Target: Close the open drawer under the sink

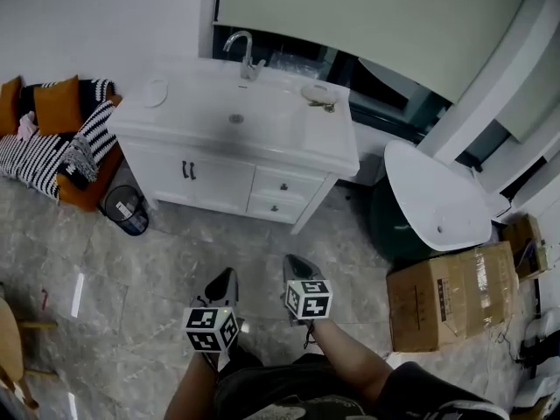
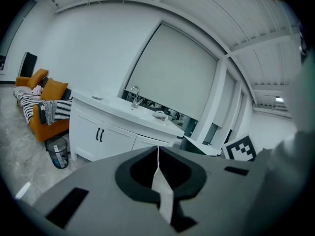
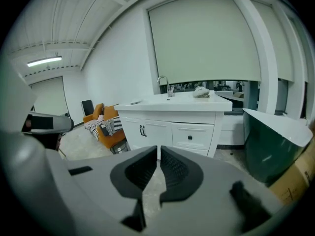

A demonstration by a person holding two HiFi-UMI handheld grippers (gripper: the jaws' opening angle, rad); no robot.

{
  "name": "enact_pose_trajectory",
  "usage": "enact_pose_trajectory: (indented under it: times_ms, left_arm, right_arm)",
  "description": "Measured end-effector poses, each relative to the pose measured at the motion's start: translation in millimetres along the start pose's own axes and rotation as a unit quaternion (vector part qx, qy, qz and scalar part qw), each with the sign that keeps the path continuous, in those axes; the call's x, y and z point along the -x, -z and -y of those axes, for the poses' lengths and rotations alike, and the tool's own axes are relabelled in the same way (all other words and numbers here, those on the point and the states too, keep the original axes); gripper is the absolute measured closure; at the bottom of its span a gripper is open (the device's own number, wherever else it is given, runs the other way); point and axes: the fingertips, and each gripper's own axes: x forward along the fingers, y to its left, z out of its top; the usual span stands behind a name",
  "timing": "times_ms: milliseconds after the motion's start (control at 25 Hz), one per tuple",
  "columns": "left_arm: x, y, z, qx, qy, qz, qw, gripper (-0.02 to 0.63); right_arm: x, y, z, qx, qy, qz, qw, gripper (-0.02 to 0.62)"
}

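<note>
Standing off from the white vanity cabinet (image 1: pixel 219 178), the left tongs (image 1: pixel 229 278) are fully closed and empty; the right tongs (image 1: pixel 294 266) are closed to a hairline gap, also empty. The 2 drawers (image 1: pixel 287 185) under the sink (image 1: pixel 236 116) sit flush with the cabinet front. Bin (image 1: pixel 129 210) beside the cabinet: contents unclear. Cardboard box (image 1: pixel 451 296): taped shut.

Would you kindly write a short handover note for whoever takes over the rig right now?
Left gripper: shut, empty, held well back from the white vanity cabinet.
Right gripper: shut, empty, also clear of the cabinet.
Things: the upper white drawer and lower white drawer, at the cabinet's right end in the head view, both sit flush with its front.
Done: the drawer looks closed.
Left: nothing apparent; perhaps confirm both drawers are fully home.
</note>
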Motion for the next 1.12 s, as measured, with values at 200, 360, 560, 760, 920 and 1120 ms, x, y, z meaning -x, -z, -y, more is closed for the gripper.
enact_pose_trajectory:
  times_ms: [200, 360, 560, 760, 920, 1120]
  left_arm:
    - [14.4, -0.1, 43.1, -0.018, -0.008, 0.008, 0.9998, 0.589]
    - [28.8, 8.9, 76.4, -0.024, -0.021, 0.016, 0.9994, 0.589]
    - [42.8, 20.8, 119.5, -0.032, -0.038, 0.027, 0.9984, 0.589]
    - [55.9, 34.4, 161.6, -0.034, -0.058, 0.041, 0.9969, 0.589]
    - [71.7, 63.9, 205.5, -0.033, -0.066, 0.045, 0.9962, 0.589]
    - [88.9, 99.7, 252.5, -0.017, -0.083, 0.050, 0.9951, 0.589]
  right_arm:
    - [32.5, -12.6, 1.9, 0.007, -0.033, 0.018, 0.999, 0.557]
    - [63.8, -14.6, 18.8, 0.017, -0.053, 0.032, 0.998, 0.557]
    - [103.6, -11.1, 46.8, 0.023, -0.067, 0.040, 0.997, 0.560]
    - [143.5, -7.1, 65.8, 0.038, -0.092, 0.053, 0.994, 0.561]
    - [186.6, 1.0, 87.1, 0.049, -0.113, 0.079, 0.989, 0.561]
    - [231.4, 29.9, 119.5, 0.049, -0.122, 0.079, 0.988, 0.563]
